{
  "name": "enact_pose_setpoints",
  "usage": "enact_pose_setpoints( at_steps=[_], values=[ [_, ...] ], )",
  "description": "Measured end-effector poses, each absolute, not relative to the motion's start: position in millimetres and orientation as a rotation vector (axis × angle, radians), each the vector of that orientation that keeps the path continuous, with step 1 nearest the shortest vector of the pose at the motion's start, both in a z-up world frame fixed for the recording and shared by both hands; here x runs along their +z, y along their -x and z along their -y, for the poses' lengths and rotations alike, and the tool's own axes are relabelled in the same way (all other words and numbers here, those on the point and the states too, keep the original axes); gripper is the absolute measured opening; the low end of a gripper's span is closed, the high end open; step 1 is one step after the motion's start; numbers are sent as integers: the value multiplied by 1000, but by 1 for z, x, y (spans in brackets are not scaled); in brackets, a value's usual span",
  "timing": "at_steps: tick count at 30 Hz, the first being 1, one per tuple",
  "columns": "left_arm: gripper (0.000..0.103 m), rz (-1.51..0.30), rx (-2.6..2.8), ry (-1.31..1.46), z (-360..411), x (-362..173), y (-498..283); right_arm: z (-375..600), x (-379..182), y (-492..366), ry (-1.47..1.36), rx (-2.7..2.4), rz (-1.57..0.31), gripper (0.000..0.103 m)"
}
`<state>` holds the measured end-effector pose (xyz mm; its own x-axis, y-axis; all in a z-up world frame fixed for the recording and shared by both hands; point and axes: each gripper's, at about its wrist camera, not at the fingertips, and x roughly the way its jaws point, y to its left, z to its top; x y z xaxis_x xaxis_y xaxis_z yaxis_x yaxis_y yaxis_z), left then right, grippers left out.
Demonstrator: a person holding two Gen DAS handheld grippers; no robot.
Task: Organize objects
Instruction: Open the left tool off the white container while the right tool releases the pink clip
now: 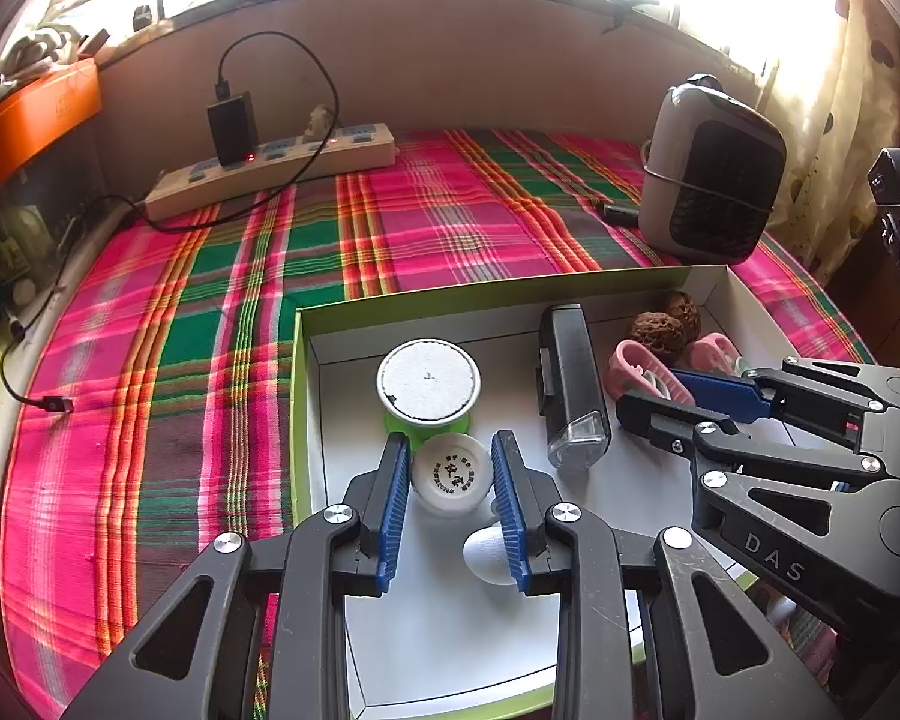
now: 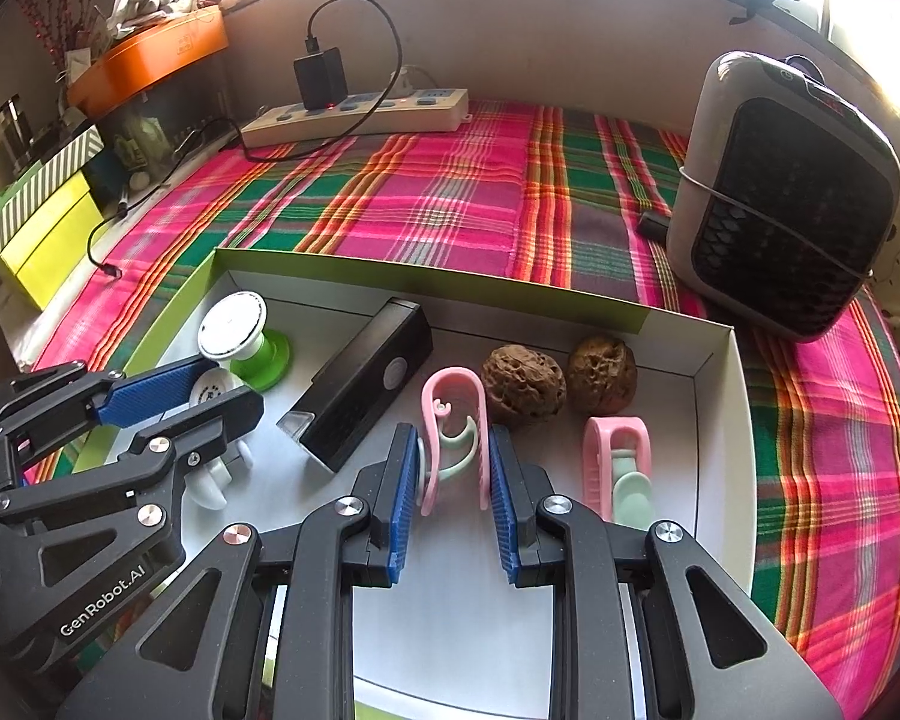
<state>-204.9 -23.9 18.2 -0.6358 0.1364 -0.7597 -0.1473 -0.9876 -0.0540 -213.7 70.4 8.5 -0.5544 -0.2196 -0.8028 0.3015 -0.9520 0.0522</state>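
Note:
A white box with green outer walls (image 1: pixel 480 299) (image 2: pixel 426 279) lies on the plaid cloth. My left gripper (image 1: pixel 450 438) (image 2: pixel 225 387) is shut on a white plastic piece with a printed round top (image 1: pixel 450 474) (image 2: pixel 210 384), low inside the box. My right gripper (image 2: pixel 453 429) (image 1: pixel 651 389) is shut on a pink clip (image 2: pixel 450 414) (image 1: pixel 633 369). Also in the box are a green-based spool with a white top (image 1: pixel 429 384) (image 2: pixel 240 330), a black lamp (image 1: pixel 570 384) (image 2: pixel 360 387), two walnuts (image 2: pixel 522 387) (image 2: pixel 603 375) and a second pink clip (image 2: pixel 618 465) (image 1: pixel 714 354).
A grey heater fan (image 1: pixel 711 174) (image 2: pixel 786 204) stands behind the box at the right. A power strip with a black charger (image 1: pixel 270 171) (image 2: pixel 354 114) lies at the back, its cable trailing left over the cloth. Orange and yellow boxes line the left edge.

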Motion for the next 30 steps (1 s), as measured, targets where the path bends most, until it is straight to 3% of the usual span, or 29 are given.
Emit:
enact_pose_setpoints(
  at_steps=[16, 20, 30],
  values=[
    [26, -17, 2713, 1256, 25, 17, 205, -72, 11, 213, -1289, -2545, -123, 25],
    [26, -18, 2714, 1256, 24, 17, 204, -73, 12, 212, -1287, -2548, -112, 30],
    [32, -21, 2722, 1246, 28, 18, 199, -77, 15, 208, -1271, -2567, -88, 32]
  ],
)
